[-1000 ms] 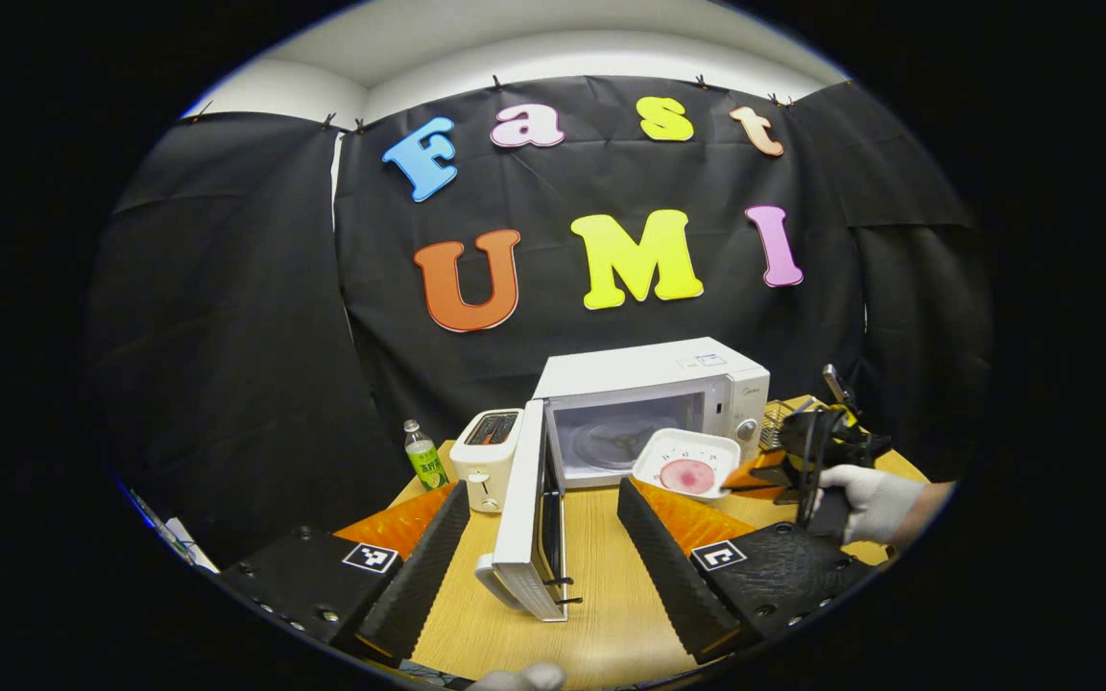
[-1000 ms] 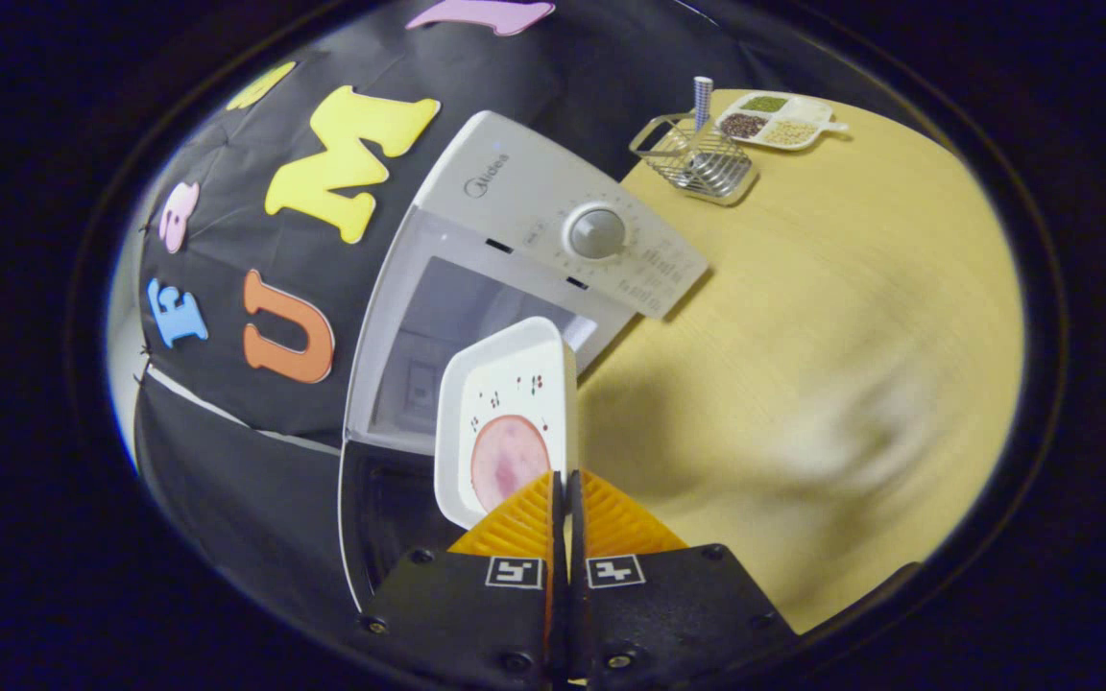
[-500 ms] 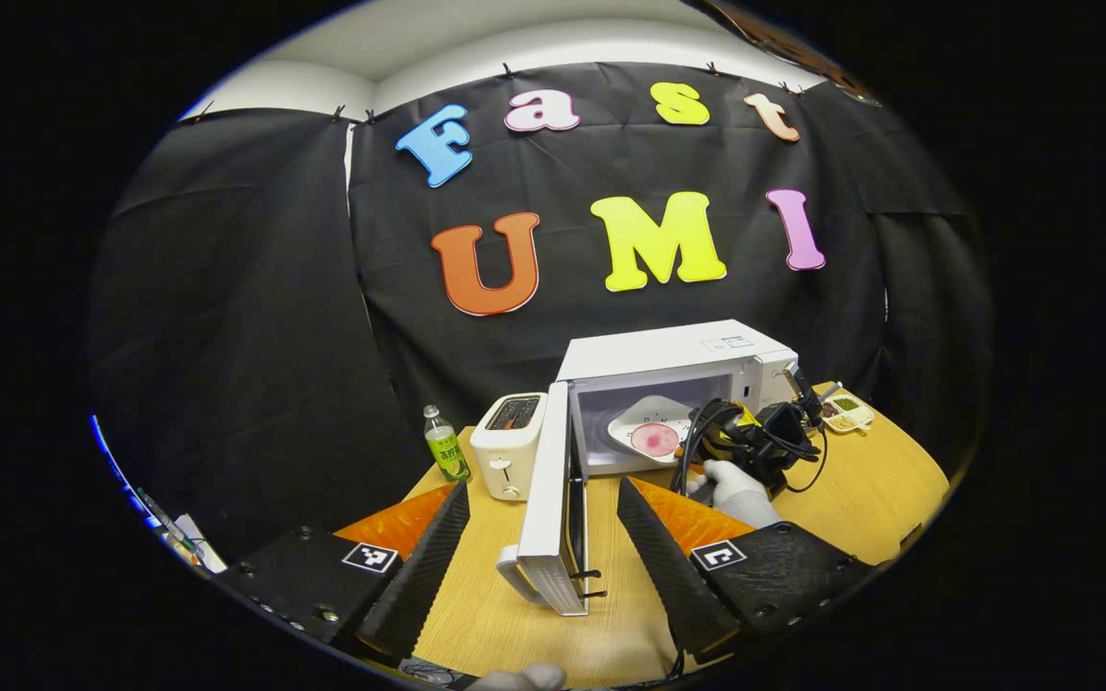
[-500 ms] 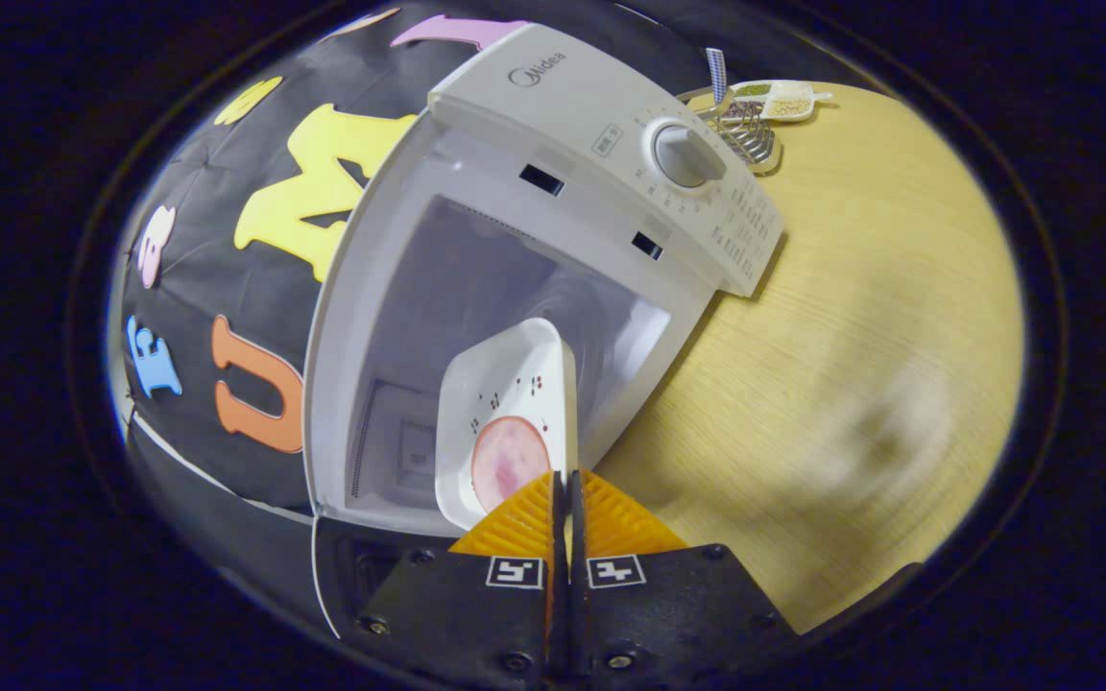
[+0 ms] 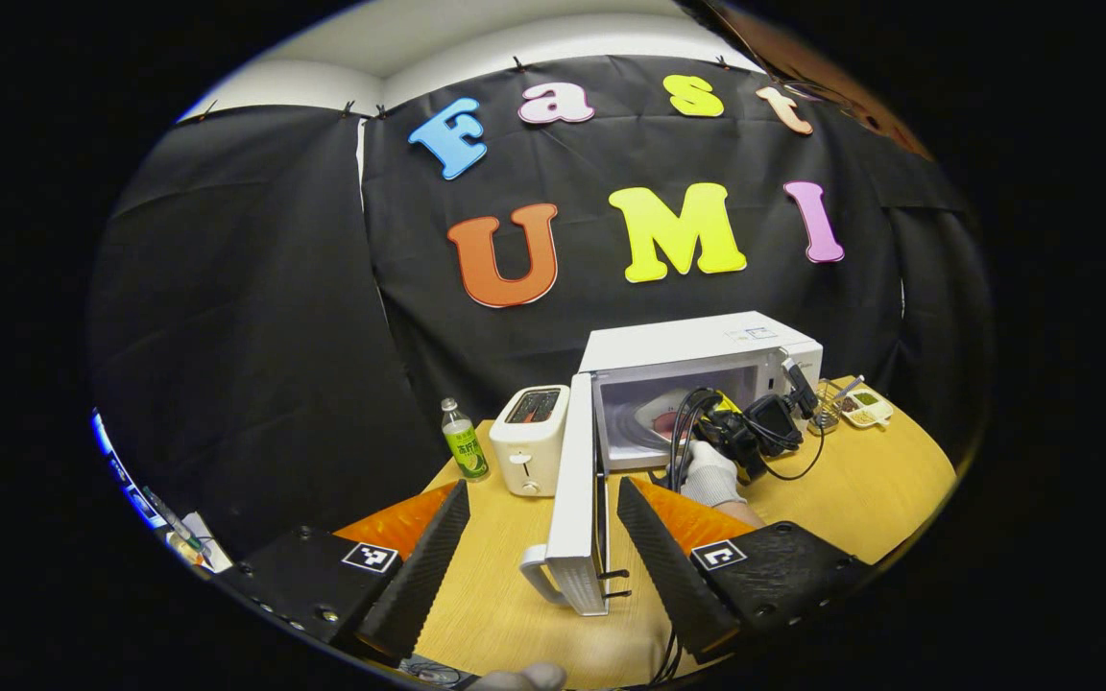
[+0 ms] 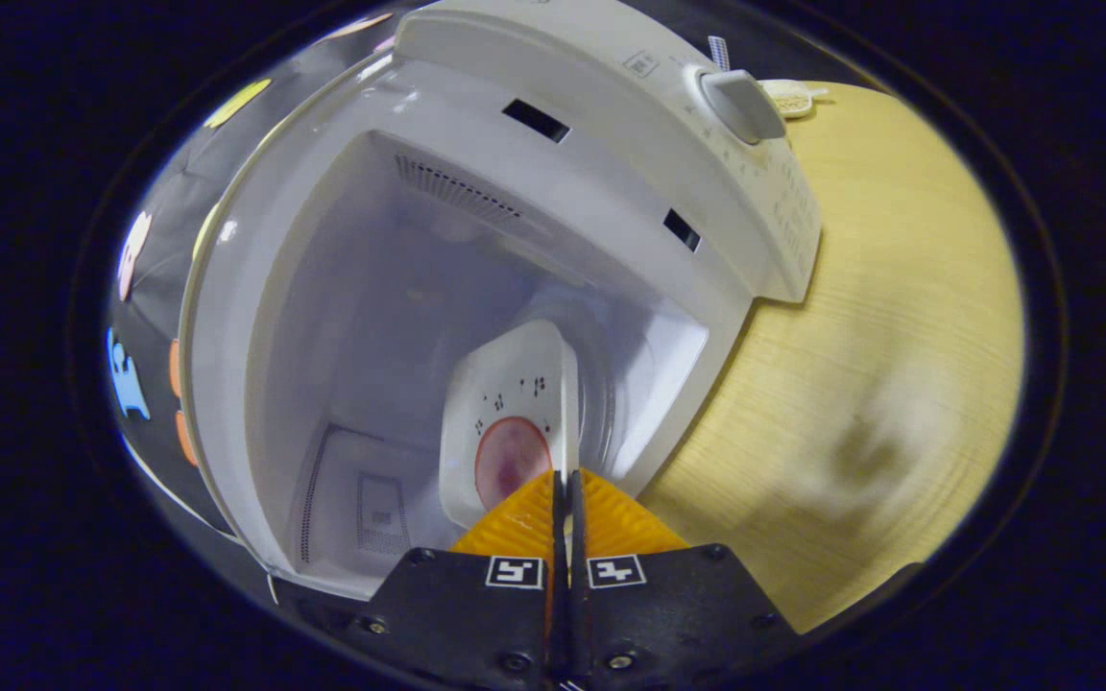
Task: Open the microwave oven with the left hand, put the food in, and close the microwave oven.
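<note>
The white square plate with a pink round slice of food (image 6: 515, 422) sits inside the cavity of the white microwave oven (image 6: 438, 250), its rim clamped between my right gripper (image 6: 564, 485)'s orange fingers. The white oven door (image 5: 580, 509) stands swung open toward the wooden table (image 5: 860, 489)'s front edge. My left gripper (image 5: 541, 513) hangs spread apart, holding nothing, flanking the door.
</note>
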`<state>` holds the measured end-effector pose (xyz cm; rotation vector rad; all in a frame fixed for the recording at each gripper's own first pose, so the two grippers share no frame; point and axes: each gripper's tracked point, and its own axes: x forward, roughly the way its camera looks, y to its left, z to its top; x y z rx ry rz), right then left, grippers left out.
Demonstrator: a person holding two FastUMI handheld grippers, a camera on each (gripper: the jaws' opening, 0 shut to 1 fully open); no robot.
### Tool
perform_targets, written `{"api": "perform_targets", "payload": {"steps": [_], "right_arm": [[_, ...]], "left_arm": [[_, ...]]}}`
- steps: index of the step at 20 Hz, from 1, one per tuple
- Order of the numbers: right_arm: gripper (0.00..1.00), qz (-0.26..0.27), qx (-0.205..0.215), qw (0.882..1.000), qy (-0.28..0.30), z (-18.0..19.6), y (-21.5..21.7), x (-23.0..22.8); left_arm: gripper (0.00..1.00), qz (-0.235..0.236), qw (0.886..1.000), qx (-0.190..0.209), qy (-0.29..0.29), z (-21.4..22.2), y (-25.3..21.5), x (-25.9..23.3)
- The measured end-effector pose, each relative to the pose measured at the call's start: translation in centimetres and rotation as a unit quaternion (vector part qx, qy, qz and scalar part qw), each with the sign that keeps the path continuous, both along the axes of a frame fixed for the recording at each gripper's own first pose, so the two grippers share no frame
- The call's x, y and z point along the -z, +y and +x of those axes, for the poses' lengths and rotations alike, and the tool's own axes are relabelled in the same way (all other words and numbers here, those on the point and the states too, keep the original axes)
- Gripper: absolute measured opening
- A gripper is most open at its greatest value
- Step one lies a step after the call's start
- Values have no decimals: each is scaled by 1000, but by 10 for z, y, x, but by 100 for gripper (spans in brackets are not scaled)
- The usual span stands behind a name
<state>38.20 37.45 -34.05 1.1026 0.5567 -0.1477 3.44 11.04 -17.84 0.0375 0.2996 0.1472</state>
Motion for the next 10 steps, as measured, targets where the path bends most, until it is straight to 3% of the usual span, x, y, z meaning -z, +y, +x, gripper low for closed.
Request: {"api": "perform_targets", "payload": {"steps": [5, 7, 8, 9, 10], "right_arm": [[12, -2, 8, 999, -32, 3, -11, -10], [50, -12, 6, 999, -43, -5, -18, -17], [58, -24, 2, 999, -48, -12, -22, -23], [76, -43, -7, 997, -58, -20, -26, -31], [85, -68, -23, 995, -64, -30, -32, -37]], "left_arm": [[95, 5, 1000, 4, 2, -2, 2, 4], [95, 5, 1000, 4, 0, -3, 4, 3], [95, 5, 1000, 4, -2, -3, 5, 2], [95, 7, 1000, 4, -3, -4, 8, 2], [95, 8, 1000, 3, -7, -4, 11, -1]]}}
